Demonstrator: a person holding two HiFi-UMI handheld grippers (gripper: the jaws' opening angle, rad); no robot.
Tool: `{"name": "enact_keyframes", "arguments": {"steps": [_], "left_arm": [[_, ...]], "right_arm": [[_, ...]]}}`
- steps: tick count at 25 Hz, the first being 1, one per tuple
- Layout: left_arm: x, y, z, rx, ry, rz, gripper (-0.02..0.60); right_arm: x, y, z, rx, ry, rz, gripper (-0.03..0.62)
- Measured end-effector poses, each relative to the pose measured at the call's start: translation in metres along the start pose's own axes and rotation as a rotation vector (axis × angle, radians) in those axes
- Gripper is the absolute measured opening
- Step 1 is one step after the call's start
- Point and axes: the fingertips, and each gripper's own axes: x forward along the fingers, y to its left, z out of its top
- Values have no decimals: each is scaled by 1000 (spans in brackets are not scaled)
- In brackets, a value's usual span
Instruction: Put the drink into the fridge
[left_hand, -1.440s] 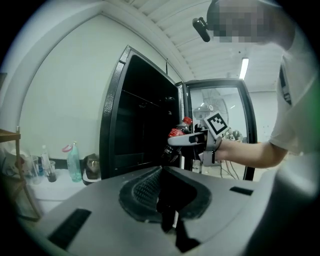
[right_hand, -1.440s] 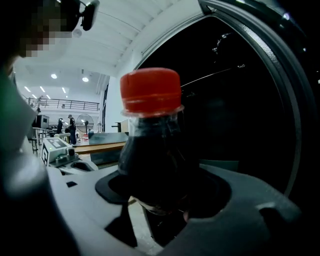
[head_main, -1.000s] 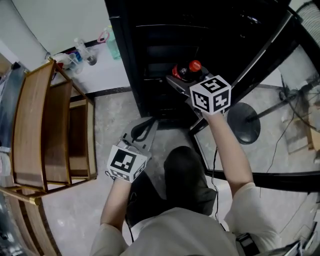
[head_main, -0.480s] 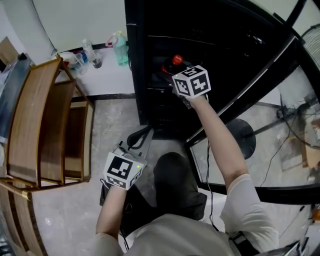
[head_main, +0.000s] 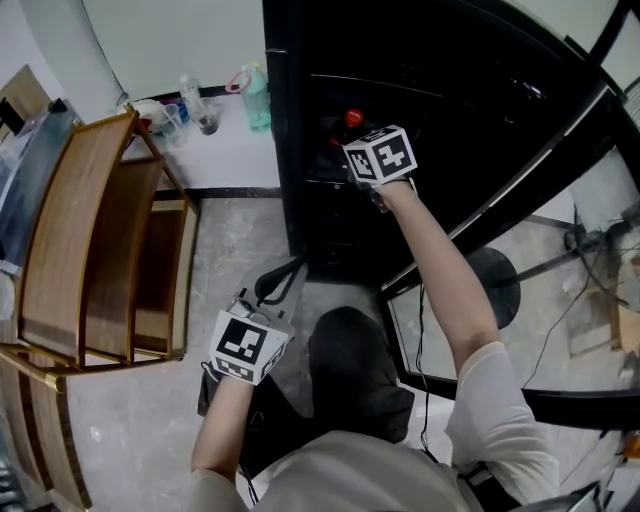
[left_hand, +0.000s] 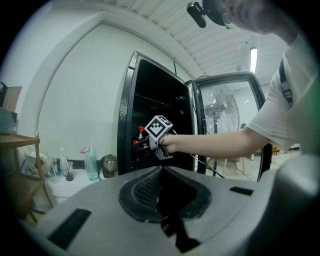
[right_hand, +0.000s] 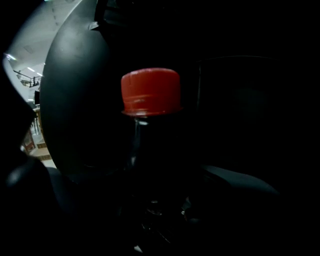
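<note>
The drink is a dark bottle with a red cap (head_main: 353, 118). It stands upright between the jaws of my right gripper (head_main: 350, 140), which is shut on the bottle's body. Bottle and gripper are inside the dark opening of the black fridge (head_main: 300, 100). In the right gripper view the red cap (right_hand: 150, 92) fills the middle and the bottle below it is lost in darkness. The left gripper view shows the cap (left_hand: 140, 131) and the right gripper (left_hand: 142, 142) at a fridge shelf. My left gripper (head_main: 292, 266) hangs low in front of the fridge, shut on nothing (left_hand: 160, 170).
The fridge's glass door (head_main: 520, 180) stands swung open at the right. A wooden shelf rack (head_main: 90, 240) stands at the left. Several bottles and cups, one a green bottle (head_main: 258, 100), sit on a white ledge (head_main: 225, 150) beside the fridge. A fan base (head_main: 495, 280) shows behind the door.
My right gripper has carried the bottle further into the fridge's dark opening, so less of the bottle shows. The left gripper has stayed about where it was.
</note>
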Motion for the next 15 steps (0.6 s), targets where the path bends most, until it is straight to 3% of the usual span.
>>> {"name": "enact_keyframes", "arguments": {"steps": [15], "left_arm": [[-12,2,-5,-3,24,31,9]], "right_arm": [[12,-13,7,50,-83,0,313]]}}
